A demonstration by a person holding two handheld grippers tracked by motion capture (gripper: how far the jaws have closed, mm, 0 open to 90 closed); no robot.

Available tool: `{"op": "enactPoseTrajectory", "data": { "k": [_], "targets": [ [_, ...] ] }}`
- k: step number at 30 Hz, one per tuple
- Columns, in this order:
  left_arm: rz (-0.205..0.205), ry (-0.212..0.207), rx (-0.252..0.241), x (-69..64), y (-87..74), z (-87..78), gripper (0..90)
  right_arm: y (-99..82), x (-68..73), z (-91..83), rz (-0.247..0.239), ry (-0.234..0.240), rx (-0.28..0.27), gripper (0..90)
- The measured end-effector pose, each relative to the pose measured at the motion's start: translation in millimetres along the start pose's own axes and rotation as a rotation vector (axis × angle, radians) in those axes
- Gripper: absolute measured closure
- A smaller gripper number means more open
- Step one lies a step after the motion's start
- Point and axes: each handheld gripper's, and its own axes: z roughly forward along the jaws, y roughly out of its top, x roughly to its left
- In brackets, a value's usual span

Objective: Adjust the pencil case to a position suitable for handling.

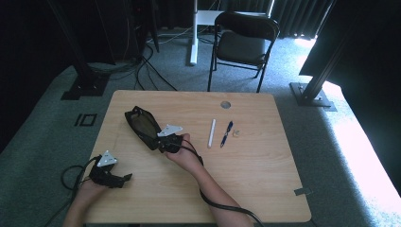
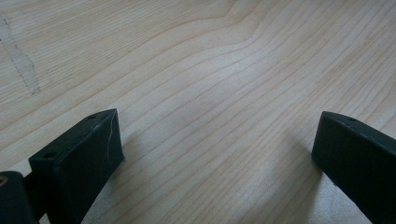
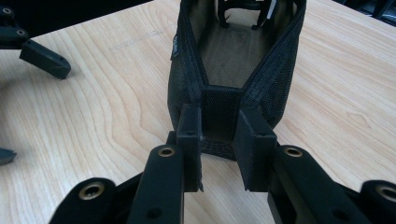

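Leftmost, the left gripper (image 1: 124,180) rests low at the near-left corner of the wooden table (image 1: 265,189), held in the person's left hand (image 1: 90,188), cable trailing off the edge. Its own view shows both black jaws set wide apart over bare wood grain, nothing between them.

Next across, a black mesh pouch (image 1: 142,126) lies on the table left of centre, mouth gaping open, long axis running diagonally away from the person. The right gripper (image 1: 161,142) meets its near end, grey three-cornered plate on top, right hand (image 1: 188,156) behind it. In the right gripper view the two jaws stand narrow, pinched on the pouch's (image 3: 224,70) near end, the fabric seam caught between the pads (image 3: 189,126); the right gripper (image 3: 219,126) has a firm hold.

Further right, well apart from the pouch: a white pen (image 1: 212,133), then just beside it a dark blue pen (image 1: 226,134), both roughly parallel. A small pale object (image 1: 235,134) sits close by the blue pen; too small to identify.
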Motion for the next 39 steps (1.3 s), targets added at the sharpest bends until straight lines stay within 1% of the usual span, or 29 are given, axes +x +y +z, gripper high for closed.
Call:
{"op": "enactPoseTrajectory", "data": {
  "k": [2,6,8,10,11,16,20,22,24,26,31,33,35,39],
  "targets": [
    [0.000,0.000,0.000,0.0,0.0,0.0,2.1,-1.5,-0.9,-2.6,-0.005,0.006,0.007,73.0],
    [0.000,0.000,0.000,0.0,0.0,0.0,2.1,-5.2,-3.1,-8.8,0.007,0.016,0.013,73.0],
    [0.000,0.000,0.000,0.0,0.0,0.0,2.1,-7.9,-4.4,-12.0,-0.002,0.024,0.010,73.0],
    [0.000,0.000,0.000,0.0,0.0,0.0,2.1,-10.7,-6.2,-14.8,0.009,0.030,0.013,73.0],
    [-0.001,0.000,0.000,0.0,0.0,0.1,2.1,-11.9,-7.1,-16.7,0.015,0.030,0.010,73.0],
    [0.001,0.001,0.000,0.0,0.0,0.0,2.1,-16.7,-9.4,-27.3,0.002,0.030,0.014,73.1],
    [0.001,0.001,0.000,0.0,0.0,0.0,2.1,-20.9,-11.4,-33.1,0.007,0.032,0.014,73.1],
    [0.000,0.000,0.000,0.0,0.0,0.0,2.1,-25.7,-13.0,-38.8,0.010,0.031,0.012,73.1],
    [0.000,0.000,0.000,0.0,0.0,0.0,2.1,-27.4,-13.1,-41.3,0.019,0.034,0.010,73.1],
    [0.000,0.000,0.000,0.1,0.0,0.0,2.1,-32.7,-13.8,-48.5,0.018,0.038,0.009,73.2],
    [0.000,0.000,0.000,0.0,0.0,0.0,2.1,-40.0,-14.6,-58.0,0.017,0.039,0.013,73.2],
    [-0.001,0.000,-0.001,0.0,0.0,0.1,2.1,-46.3,-16.2,-68.7,0.019,0.039,0.013,73.2],
    [-0.001,0.000,-0.001,0.0,0.0,0.0,2.1,-47.9,-16.5,-71.4,0.014,0.039,0.017,73.2],
    [-0.001,0.000,0.000,0.0,0.0,0.0,2.1,-54.6,-17.8,-81.8,0.026,0.040,0.011,73.2]
  ]
}}
